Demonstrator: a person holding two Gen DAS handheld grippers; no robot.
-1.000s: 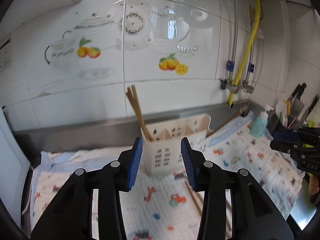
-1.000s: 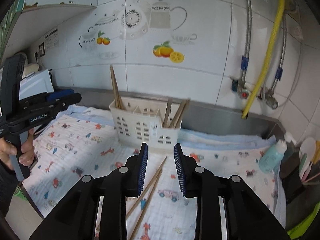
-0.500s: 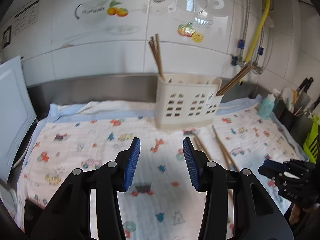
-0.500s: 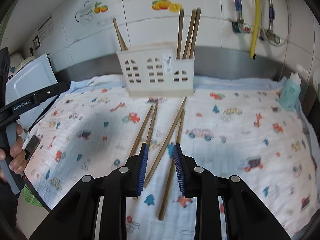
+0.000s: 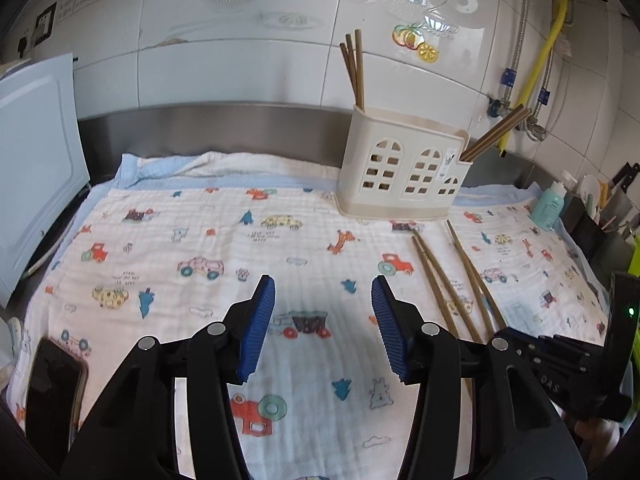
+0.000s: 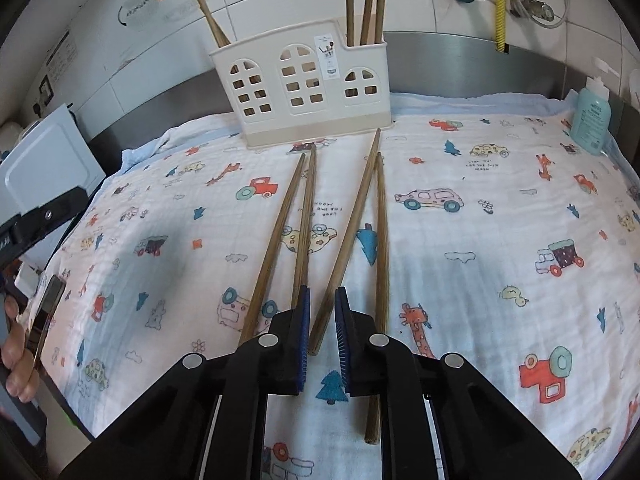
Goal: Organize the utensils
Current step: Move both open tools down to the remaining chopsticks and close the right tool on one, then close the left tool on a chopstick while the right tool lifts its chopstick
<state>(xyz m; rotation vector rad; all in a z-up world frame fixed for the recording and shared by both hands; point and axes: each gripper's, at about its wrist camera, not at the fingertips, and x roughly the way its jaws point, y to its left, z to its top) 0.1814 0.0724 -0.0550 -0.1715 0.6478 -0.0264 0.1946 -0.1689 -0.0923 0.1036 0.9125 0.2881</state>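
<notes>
Several brown chopsticks point(image 6: 276, 240) lie on the printed cloth point(image 6: 480, 240) in front of a cream utensil holder point(image 6: 304, 92). More chopsticks point(image 6: 362, 0) stand in its compartments. My right gripper point(image 6: 323, 292) hangs low over the cloth, its jaws narrow and closing. The near end of one lying chopstick point(image 6: 348, 232) sits between the pads, with a thin gap still showing. My left gripper point(image 5: 322, 284) is open over bare cloth, jaws opening, nothing between them. It stands left of the lying chopsticks point(image 5: 436, 276) and in front of the holder point(image 5: 400, 176).
A teal bottle point(image 6: 592, 120) stands at the cloth's far right. A white board point(image 5: 36, 168) leans at the left. A dark phone point(image 5: 56, 392) lies at the near-left corner. A knife rack point(image 5: 600, 208) and a yellow hose point(image 5: 536, 72) are at the right.
Both grippers have come down toward the cloth. The right jaws have narrowed around a chopstick's near end. The left jaws have widened.
</notes>
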